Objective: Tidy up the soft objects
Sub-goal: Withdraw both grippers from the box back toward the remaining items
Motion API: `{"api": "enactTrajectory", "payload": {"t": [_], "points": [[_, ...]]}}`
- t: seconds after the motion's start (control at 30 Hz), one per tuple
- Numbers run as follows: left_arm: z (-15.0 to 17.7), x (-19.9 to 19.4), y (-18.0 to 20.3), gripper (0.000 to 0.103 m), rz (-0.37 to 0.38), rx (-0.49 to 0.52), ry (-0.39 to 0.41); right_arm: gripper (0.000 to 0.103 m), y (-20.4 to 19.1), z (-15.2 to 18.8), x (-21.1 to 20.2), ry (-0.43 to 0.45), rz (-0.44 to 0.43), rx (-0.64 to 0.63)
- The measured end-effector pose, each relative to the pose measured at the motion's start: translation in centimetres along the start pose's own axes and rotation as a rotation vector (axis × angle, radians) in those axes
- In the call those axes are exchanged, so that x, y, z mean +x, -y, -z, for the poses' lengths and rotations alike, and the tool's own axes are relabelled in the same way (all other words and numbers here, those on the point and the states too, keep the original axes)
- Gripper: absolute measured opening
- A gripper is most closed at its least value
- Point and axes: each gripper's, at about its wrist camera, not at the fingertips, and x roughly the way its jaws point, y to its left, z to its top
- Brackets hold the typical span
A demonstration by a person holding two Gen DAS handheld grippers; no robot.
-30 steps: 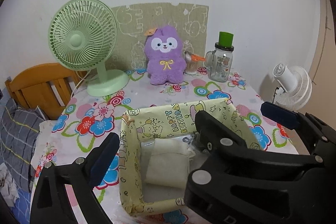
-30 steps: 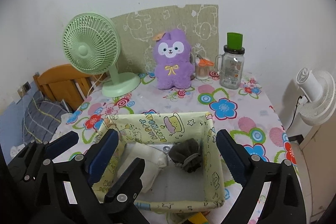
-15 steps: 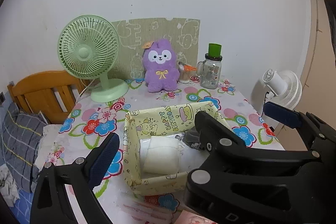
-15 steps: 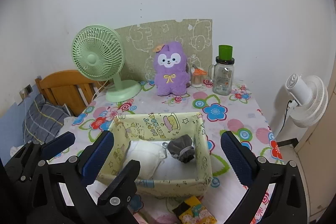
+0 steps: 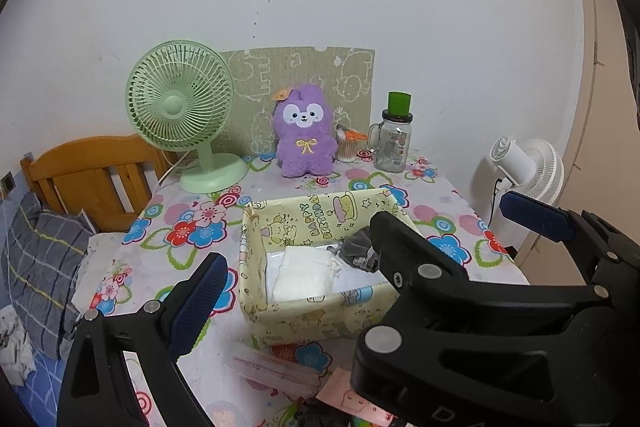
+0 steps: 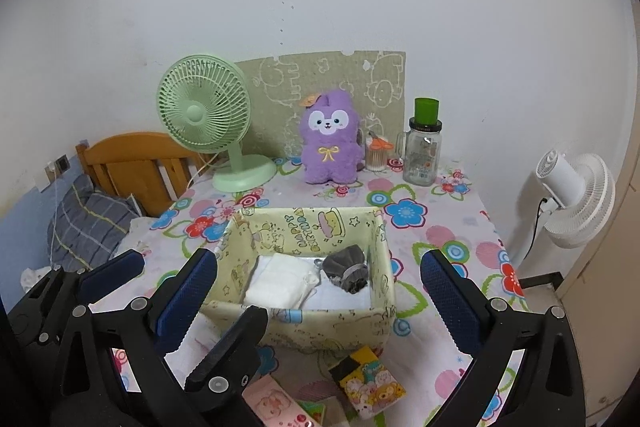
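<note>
A yellow cartoon-print fabric box (image 5: 316, 319) (image 6: 332, 327) sits mid-table. Inside lie a folded white cloth (image 5: 302, 275) (image 6: 280, 281) and a grey drawstring pouch (image 5: 356, 251) (image 6: 348, 269). A purple plush bunny (image 5: 305, 131) (image 6: 330, 137) sits upright at the table's back. My left gripper (image 5: 360, 259) is open and empty, held above and in front of the box. My right gripper (image 6: 316, 303) is open and empty, also above the box's near side.
A green desk fan (image 5: 184, 115) (image 6: 208, 119), a glass jar with green lid (image 5: 394, 139) (image 6: 422, 147) and a cotton-swab cup (image 6: 378, 155) stand at the back. Small packets (image 6: 368, 383) (image 5: 280, 367) lie near the front edge. A white fan (image 6: 572, 187) stands right, a wooden headboard (image 5: 88, 175) left.
Both grippers have pulled back and up from the box, so it looks smaller and farther. Both stay open. The cloth and pouch stay in the box.
</note>
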Motion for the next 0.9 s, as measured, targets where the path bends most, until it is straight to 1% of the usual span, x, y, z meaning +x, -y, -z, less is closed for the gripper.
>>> {"api": "enactTrajectory", "payload": {"t": [0.23,0.43,0.73,0.9], "points": [[1.0,-1.4,0.2,0.098,0.011,-0.009,0.007,0.103,-0.3,0.9,-1.6,0.004,-0.026,-0.012],[2.2,-2.3,0.3,0.098,0.006,-0.014,0.009,0.103,-0.6,1.9,-2.3,-0.001,-0.046,-0.028],[4.5,-2.3,0.6,0.098,0.028,-0.025,-0.017,0.103,-0.7,4.1,-2.6,-0.012,-0.055,-0.040],[5.7,-2.2,0.8,0.098,0.026,-0.021,-0.028,0.103,-0.6,5.3,-2.5,-0.025,-0.062,-0.041]]}}
